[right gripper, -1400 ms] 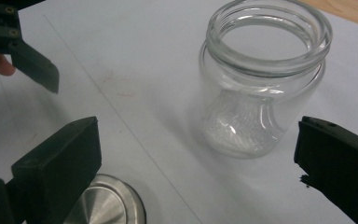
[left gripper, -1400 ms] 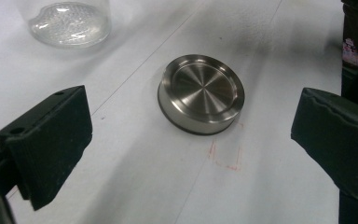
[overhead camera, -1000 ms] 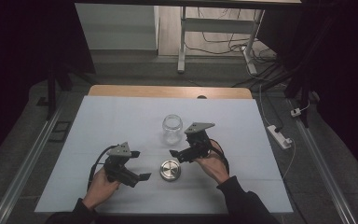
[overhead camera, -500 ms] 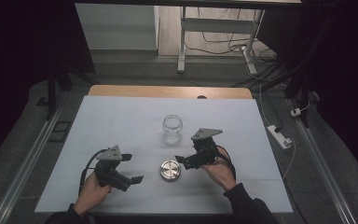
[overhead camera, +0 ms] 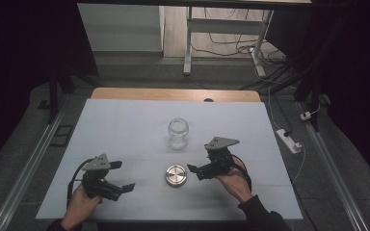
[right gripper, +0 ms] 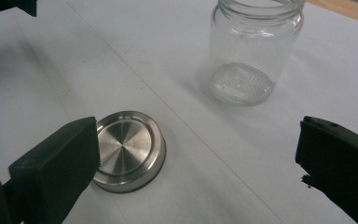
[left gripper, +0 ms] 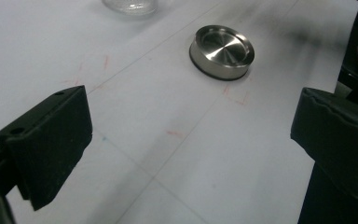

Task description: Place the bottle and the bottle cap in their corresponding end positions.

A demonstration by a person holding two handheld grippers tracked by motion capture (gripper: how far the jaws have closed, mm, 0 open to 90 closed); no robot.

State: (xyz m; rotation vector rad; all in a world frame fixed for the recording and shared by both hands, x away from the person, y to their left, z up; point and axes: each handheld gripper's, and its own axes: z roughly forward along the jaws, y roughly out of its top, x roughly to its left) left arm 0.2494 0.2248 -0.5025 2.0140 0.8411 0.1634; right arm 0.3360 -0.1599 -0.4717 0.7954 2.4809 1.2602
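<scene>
Right gripper view: unlabelled lid (right gripper: 128, 150), jar (right gripper: 255, 49)

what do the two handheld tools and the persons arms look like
Both the left tool and the right tool are black, with two blocky jaws faced in matte black pads. Each carries a grey three-cornered plate on top, and a black cable loops from the left one. The right arm wears a dark sleeve to the wrist.
</scene>
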